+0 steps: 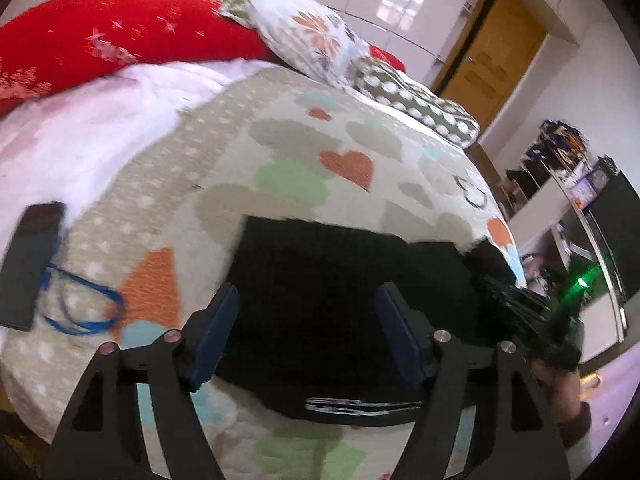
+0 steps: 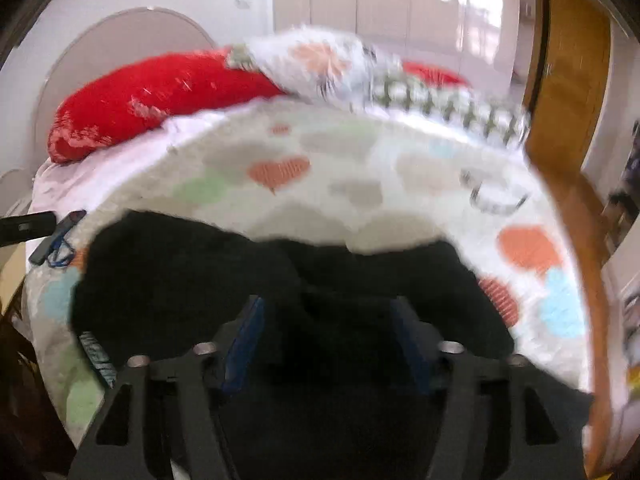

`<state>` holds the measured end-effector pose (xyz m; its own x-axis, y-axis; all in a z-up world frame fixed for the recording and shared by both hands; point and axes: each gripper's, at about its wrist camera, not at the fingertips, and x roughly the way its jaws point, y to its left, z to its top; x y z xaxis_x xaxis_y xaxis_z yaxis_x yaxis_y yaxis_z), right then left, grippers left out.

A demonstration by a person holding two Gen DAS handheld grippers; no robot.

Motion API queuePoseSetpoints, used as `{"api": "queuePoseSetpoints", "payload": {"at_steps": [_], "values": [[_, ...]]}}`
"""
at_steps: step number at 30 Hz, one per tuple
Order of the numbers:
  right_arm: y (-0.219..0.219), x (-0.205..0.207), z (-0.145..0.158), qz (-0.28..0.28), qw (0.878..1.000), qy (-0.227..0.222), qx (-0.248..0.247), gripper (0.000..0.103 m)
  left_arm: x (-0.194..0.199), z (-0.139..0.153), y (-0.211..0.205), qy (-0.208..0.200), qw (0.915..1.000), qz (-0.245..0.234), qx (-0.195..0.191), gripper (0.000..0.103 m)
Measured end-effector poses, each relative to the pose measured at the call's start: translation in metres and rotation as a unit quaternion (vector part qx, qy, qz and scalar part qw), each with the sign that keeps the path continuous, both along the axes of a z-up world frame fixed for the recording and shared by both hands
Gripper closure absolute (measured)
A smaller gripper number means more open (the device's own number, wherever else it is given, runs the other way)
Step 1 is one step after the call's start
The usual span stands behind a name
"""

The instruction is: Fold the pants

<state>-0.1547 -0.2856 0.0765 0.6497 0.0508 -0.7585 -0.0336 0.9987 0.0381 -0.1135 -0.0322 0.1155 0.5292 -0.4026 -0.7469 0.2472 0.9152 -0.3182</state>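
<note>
Pants (image 1: 344, 280) lie beneath both wide-spread hand-held grippers (image 1: 308, 328) (image 2: 328, 340).

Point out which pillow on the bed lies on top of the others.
The floral pillow: it rests across the red pillow and the polka-dot pillow.

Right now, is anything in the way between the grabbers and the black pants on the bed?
Nothing visible is. The black pants lie on the heart-patterned bedspread, straight ahead of the open left gripper and the open right gripper. The phone and blue cord sit off to the left, clear of the pants.
</note>
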Motion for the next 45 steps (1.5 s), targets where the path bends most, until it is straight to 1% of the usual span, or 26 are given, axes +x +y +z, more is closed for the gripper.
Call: {"api": "queuePoseSetpoints", "payload": {"at_steps": [2,3,5,7,9,11,14,15,17,19,20,22,23,24,25,26,29,32,35,36,37,39,41,42,44,45], "values": [[-0.020,-0.010,0.001,-0.023,0.999,-0.009,0.031,0.097,-0.006,-0.001,-0.009,-0.002,0.9998,-0.019,0.002,0.032],[-0.037,-0.030,0.014,-0.027,0.997,-0.030,0.072,0.097,-0.007,-0.002,-0.013,-0.003,0.9997,-0.026,0.003,0.032],[-0.062,-0.056,0.037,-0.043,0.993,-0.057,0.098,0.097,-0.006,-0.006,-0.019,0.004,0.9994,-0.034,0.009,0.032],[-0.093,-0.096,0.056,-0.063,0.987,-0.085,0.122,0.097,-0.007,-0.008,-0.021,0.008,0.9992,-0.039,-0.009,0.032],[-0.119,-0.124,0.063,-0.093,0.981,-0.092,0.142,0.097,-0.007,-0.011,-0.024,0.018,0.9984,-0.044,-0.031,0.032],[-0.142,-0.142,0.051,-0.137,0.978,-0.073,0.142,0.096,-0.007,-0.017,-0.031,0.036,0.9972,-0.051,-0.042,0.032],[-0.178,-0.156,0.014,-0.206,0.965,-0.033,0.160,0.095,-0.010,-0.023,-0.043,0.048,0.9967,-0.059,-0.028,0.032],[-0.186,-0.160,0.003,-0.227,0.958,-0.026,0.172,0.090,-0.012,-0.023,-0.047,0.049,0.9965,-0.064,-0.024,0.032],[-0.191,-0.168,-0.003,-0.236,0.950,-0.034,0.201,0.088,-0.015,-0.024,-0.050,0.051,0.9961,-0.068,-0.020,0.032],[-0.192,-0.170,-0.006,-0.225,0.946,-0.051,0.228,0.068,-0.015,-0.024,-0.053,0.055,0.9958,-0.071,-0.017,0.032],[-0.193,-0.169,-0.006,-0.224,0.945,-0.054,0.234,0.052,-0.015,-0.024,-0.054,0.055,0.9959,-0.070,-0.017,0.032],[-0.193,-0.158,-0.009,-0.229,0.941,-0.048,0.246,0.051,-0.015,-0.021,-0.056,0.051,0.9962,-0.068,-0.017,0.032],[-0.194,-0.157,-0.009,-0.230,0.940,-0.047,0.248,0.058,-0.016,-0.020,-0.056,0.051,0.9963,-0.068,-0.018,0.032],[-0.192,-0.156,-0.007,-0.226,0.945,-0.048,0.232,0.091,-0.017,-0.019,-0.055,0.050,0.9963,-0.068,-0.018,0.032],[-0.189,-0.161,-0.004,-0.224,0.950,-0.050,0.211,0.096,-0.017,-0.018,-0.055,0.048,0.9964,-0.068,-0.017,0.032],[-0.187,-0.162,0.002,-0.224,0.953,-0.060,0.197,0.096,-0.017,-0.017,-0.054,0.046,0.9966,-0.067,-0.014,0.032],[-0.187,-0.184,0.020,-0.211,0.950,-0.090,0.213,0.096,-0.020,-0.013,-0.048,0.038,0.9973,-0.063,-0.003,0.032],[-0.194,-0.197,0.024,-0.226,0.951,-0.087,0.191,0.096,-0.024,-0.013,-0.038,0.032,0.9980,-0.054,-0.003,0.032],[-0.204,-0.193,-0.002,-0.244,0.951,-0.040,0.187,0.096,-0.020,-0.023,-0.025,0.045,0.9985,-0.032,0.001,0.032],[-0.204,-0.185,-0.016,-0.248,0.953,-0.007,0.174,0.093,-0.019,-0.025,-0.022,0.049,0.9985,-0.025,0.003,0.032],[-0.202,-0.182,-0.020,-0.255,0.954,0.004,0.156,0.087,-0.017,-0.026,-0.014,0.053,0.9985,-0.014,-0.001,0.032],[-0.196,-0.183,-0.014,-0.272,0.956,-0.003,0.108,0.058,-0.016,-0.025,-0.001,0.050,0.9987,0.000,-0.009,0.030],[-0.188,-0.186,0.006,-0.268,0.960,-0.025,0.079,0.055,-0.011,-0.023,0.014,0.045,0.9985,0.026,-0.015,0.020],[-0.183,-0.187,0.016,-0.260,0.962,-0.035,0.072,0.055,-0.008,-0.023,0.021,0.043,0.9981,0.039,-0.021,0.020],[-0.167,-0.185,0.038,-0.221,0.971,-0.055,0.076,0.051,-0.001,-0.024,0.033,0.044,0.9965,0.060,-0.038,0.019],[-0.152,-0.181,0.048,-0.175,0.978,-0.067,0.093,0.052,0.002,-0.026,0.037,0.045,0.9958,0.066,-0.045,0.019]]}}
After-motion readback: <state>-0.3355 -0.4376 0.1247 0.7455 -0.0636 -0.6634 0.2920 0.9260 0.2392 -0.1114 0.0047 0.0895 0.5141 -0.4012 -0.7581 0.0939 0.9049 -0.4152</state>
